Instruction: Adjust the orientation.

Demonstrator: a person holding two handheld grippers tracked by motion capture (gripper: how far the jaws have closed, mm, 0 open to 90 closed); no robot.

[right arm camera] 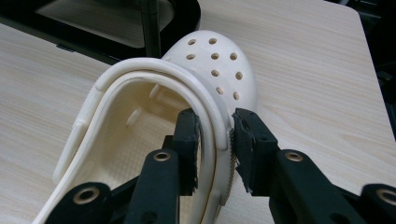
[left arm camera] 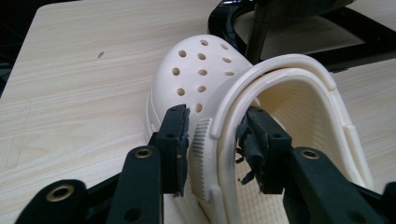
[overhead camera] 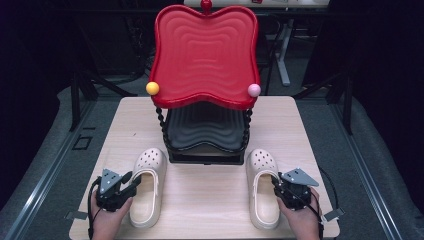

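Left tool point(overhead camera: 131, 181) straddles the side wall and strap of the left clog point(left arm camera: 205, 116): one jaw outside, one inside, a sliver of gap visible at the outer pad, so apparently not yet clenched. Right tool point(overhead camera: 276, 181) brackets the right clog point(right arm camera: 205, 84) likewise, pads close on wall and strap; whether they pinch is hard to tell. Both clogs lie on the surface point(overhead camera: 210, 200), the rack point(overhead camera: 205, 150) beyond the tips. Best to clamp firmly on wall plus strap, then lift level.

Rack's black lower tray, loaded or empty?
Empty, as far as visible: the black lower tray shows bare ribbed surface; both clogs sit on the table.
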